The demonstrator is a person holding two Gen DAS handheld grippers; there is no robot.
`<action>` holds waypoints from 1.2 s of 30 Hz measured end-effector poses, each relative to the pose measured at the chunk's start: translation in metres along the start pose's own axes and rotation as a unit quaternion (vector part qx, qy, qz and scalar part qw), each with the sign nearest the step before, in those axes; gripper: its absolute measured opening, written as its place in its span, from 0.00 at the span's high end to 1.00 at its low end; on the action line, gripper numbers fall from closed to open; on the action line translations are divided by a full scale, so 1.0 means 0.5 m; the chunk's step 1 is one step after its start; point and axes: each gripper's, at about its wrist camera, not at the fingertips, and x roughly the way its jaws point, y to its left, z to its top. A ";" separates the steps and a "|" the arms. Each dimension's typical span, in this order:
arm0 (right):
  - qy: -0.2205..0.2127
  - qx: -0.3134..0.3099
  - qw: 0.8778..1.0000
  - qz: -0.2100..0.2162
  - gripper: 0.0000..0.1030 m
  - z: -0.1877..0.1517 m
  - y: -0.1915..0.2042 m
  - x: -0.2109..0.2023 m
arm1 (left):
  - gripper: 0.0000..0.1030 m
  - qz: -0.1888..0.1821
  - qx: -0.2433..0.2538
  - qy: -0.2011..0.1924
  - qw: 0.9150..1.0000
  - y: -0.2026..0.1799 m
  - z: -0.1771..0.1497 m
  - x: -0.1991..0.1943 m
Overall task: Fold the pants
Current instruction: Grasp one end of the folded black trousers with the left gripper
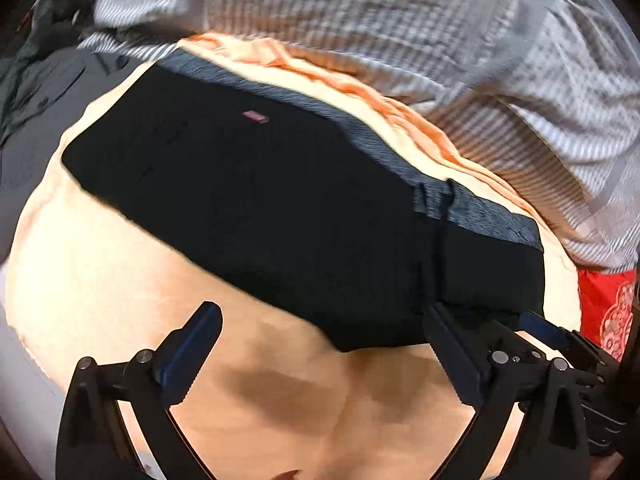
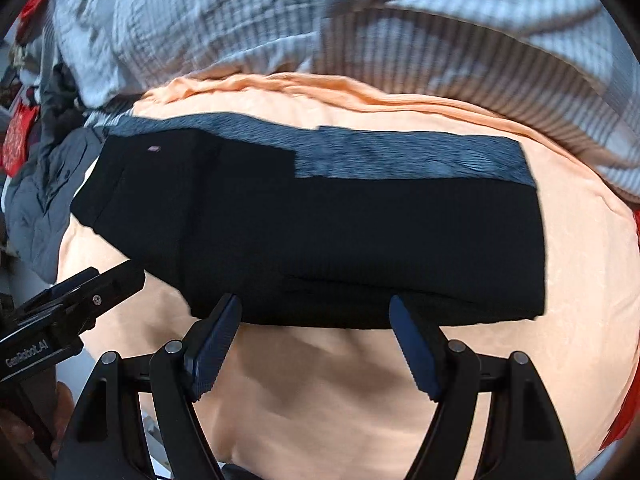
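Left wrist: left claw point(image 1: 320, 344) wide, empty.

You have matt black knit pants point(image 2: 320, 240) with a ribbed grey-blue lining, on a smooth peach cotton sheet point(image 2: 340, 400), beside a crinkled striped seersucker duvet point(image 2: 280, 12). Your black plastic grippers' pads point(image 2: 214, 344) are ridged blue rubber.

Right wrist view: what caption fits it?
Open right gripper above folded black pants on a peach sheet.

The folded pants point(image 2: 320, 232) lie across the middle of the sheet point(image 2: 320, 392); a rumpled blanket point(image 2: 280, 20) lies behind them along the far edge — another garment point(image 2: 36, 200) at the left edge.
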 end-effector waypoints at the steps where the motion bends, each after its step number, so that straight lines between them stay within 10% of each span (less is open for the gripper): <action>1: 0.001 -0.006 1.000 0.001 0.23 0.002 0.012 0.001 | 0.02 -0.001 -0.011 0.005 1.000 0.021 0.001 0.003; 16: 0.023 -0.054 0.998 0.008 0.23 0.015 0.125 0.034 | 0.02 -0.058 -0.205 -0.067 0.975 0.298 0.063 -0.018; 28: 0.042 -0.070 0.997 0.010 0.23 0.013 0.145 0.063 | 0.10 -0.196 -0.311 -0.090 0.925 0.385 0.080 0.087; 36: 0.050 -0.072 0.996 0.017 0.22 0.020 0.167 0.079 | 0.10 -0.218 -0.296 -0.105 0.924 0.375 0.100 0.100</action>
